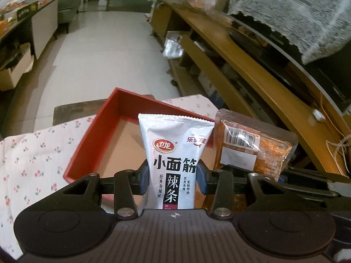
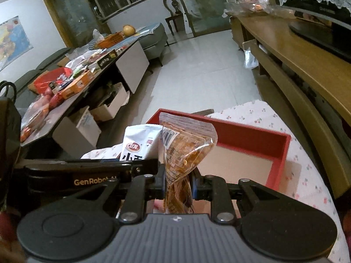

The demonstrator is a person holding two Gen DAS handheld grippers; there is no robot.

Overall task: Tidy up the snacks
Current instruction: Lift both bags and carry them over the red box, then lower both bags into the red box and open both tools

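Observation:
My left gripper (image 1: pixel 173 178) is shut on a white snack packet (image 1: pixel 175 153) with black Chinese print, held upright above the near edge of a red box (image 1: pixel 92 135). My right gripper (image 2: pixel 177 184) is shut on a clear packet of orange-brown snack (image 2: pixel 182 153), held upright beside the white packet (image 2: pixel 140 144). The orange packet also shows at the right of the left wrist view (image 1: pixel 252 146). The red box (image 2: pixel 278 160) has a bare cardboard floor and lies just beyond both packets.
The box rests on a white cherry-print cloth (image 1: pixel 33 160). A long wooden TV stand (image 1: pixel 252 70) with a lace-covered television runs along the right. A cluttered low table (image 2: pixel 72 83) with snacks and boxes stands at the left, across a tiled floor (image 2: pixel 197 72).

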